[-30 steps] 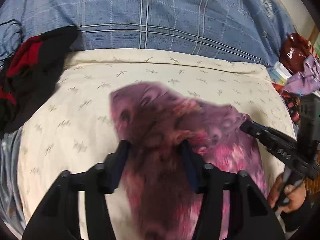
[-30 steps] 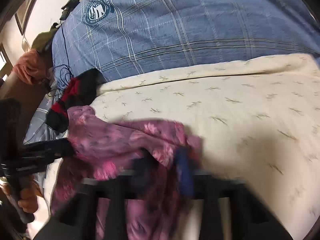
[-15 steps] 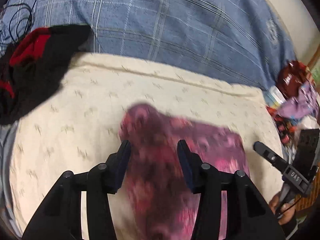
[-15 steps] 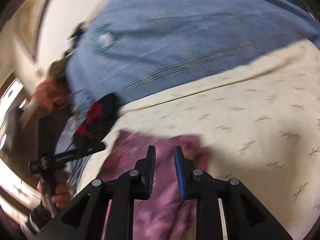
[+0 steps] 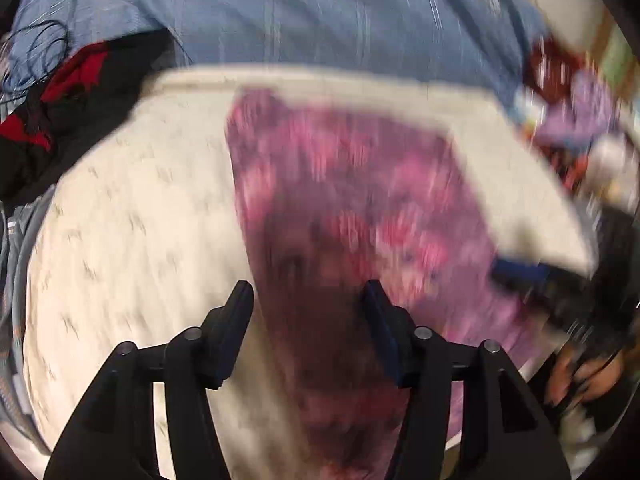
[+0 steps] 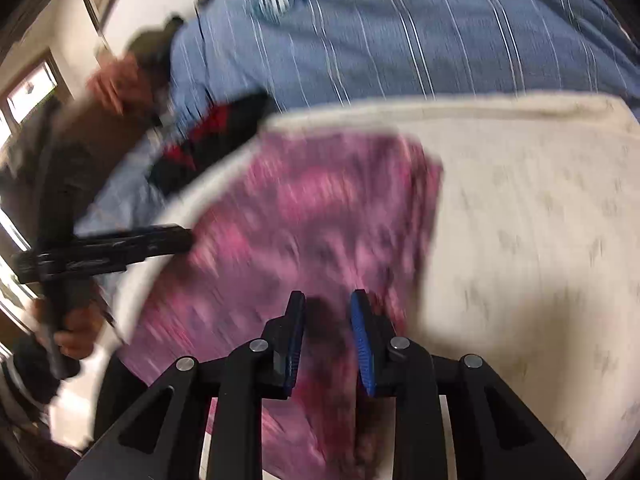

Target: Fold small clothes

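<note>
Both tools hung open, nothing held: left tool (image 5: 308,300) just widened, right tool (image 6: 326,304) narrower. Purple cloth (image 5: 352,200) lay loose on cream sheet (image 5: 132,220); a snagging pad could've undone the fold.

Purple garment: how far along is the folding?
Done: the purple garment lies flat on the cream cloth. In hand: nothing; left gripper and right gripper have just been opening, jaws empty above it. Left: possibly more folds; the black-and-red garment is unfolded.

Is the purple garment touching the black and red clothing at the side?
Apart. In the left wrist view a stretch of bare cream cover lies between the purple garment and the black and red clothing.
</note>
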Demonstrator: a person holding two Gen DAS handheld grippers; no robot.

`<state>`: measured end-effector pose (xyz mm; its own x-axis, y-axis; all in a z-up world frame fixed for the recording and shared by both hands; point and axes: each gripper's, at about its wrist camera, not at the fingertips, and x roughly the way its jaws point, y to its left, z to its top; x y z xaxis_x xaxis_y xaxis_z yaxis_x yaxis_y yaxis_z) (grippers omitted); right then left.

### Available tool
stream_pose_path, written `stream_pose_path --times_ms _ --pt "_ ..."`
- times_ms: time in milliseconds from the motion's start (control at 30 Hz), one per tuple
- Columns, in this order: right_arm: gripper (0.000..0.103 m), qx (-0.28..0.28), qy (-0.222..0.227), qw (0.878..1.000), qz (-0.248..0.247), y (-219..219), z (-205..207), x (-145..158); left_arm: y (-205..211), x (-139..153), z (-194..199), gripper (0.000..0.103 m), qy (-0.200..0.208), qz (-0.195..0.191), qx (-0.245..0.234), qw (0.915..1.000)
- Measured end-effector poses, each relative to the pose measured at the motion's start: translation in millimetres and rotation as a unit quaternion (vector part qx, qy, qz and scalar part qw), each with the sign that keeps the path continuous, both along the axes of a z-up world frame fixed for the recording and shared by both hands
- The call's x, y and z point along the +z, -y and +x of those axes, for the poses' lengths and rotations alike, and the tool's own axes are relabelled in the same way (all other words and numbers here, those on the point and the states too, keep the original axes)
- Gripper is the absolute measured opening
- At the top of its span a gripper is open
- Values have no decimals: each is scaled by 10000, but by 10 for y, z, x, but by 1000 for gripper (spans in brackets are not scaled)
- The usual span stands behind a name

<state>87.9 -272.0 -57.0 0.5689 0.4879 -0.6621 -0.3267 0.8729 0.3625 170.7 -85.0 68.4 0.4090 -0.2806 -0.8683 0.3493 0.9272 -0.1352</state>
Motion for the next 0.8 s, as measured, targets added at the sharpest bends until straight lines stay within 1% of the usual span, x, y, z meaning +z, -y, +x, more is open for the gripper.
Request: stream_pose_path --times_ms 33,67,100,133,167,200,233,267,300,333,367,400,433,500,533,567,600,667,800 --pt "25 -75 121 9999 97 55 -46 7 -3 -78 -69 60 83 85 41 9999" --pt "25 -138 60 9998 156 74 -52 31 -52 -57 -107 64 167 34 163 9997" --pt "25 -246 -88 9994 232 104 -44 80 -98 -12 -101 64 91 -20 239 9997" --pt "27 -371 -143 9987 306 146 -70 141 -161 44 -96 64 -54 -194 323 9993" --pt "42 -518 -164 9980 323 195 -90 191 -223 91 -106 64 -122 -342 412 9985" --pt "53 -722 -185 9969 260 261 -129 255 -286 140 -146 66 -136 -444 514 9976" --pt "74 -913 -164 9956 136 301 -181 294 -343 202 -205 71 -94 -457 599 9971" --pt "85 -1087 -104 9940 -22 332 -250 345 -381 237 -255 78 -21 -425 649 9970" --pt "89 -1270 -19 9915 -265 362 -347 401 -406 274 -338 84 73 -347 687 9970" --pt "96 -1385 12 9887 -578 337 -436 449 -416 292 -446 89 180 -236 704 9971" --pt "103 -1441 -41 9859 -845 297 -467 446 -415 294 -514 89 266 -150 656 9974" --pt "103 -1482 -134 9825 -1118 293 -529 432 -394 292 -620 89 333 -45 547 9979" --pt "103 -1486 -298 9770 -1499 244 -573 393 -349 272 -694 89 365 119 417 9984" --pt "103 -1386 -364 9724 -1840 198 -678 353 -250 241 -801 89 392 497 265 9976" --pt "103 -1304 -312 9709 -1987 144 -751 354 -205 218 -845 89 398 671 252 9966" --pt "103 -1264 -270 9701 -2055 101 -800 350 -166 197 -888 90 399 805 271 9956" --pt "103 -1232 -230 9693 -2116 62 -839 353 -147 195 -959 90 413 847 305 9951" --pt "103 -1156 -101 9688 -2192 -6 -948 375 -125 183 -1058 89 560 880 362 9939" --pt "103 -1156 113 9701 -2129 -88 -1124 388 -149 199 -1205 90 716 895 466 9923"
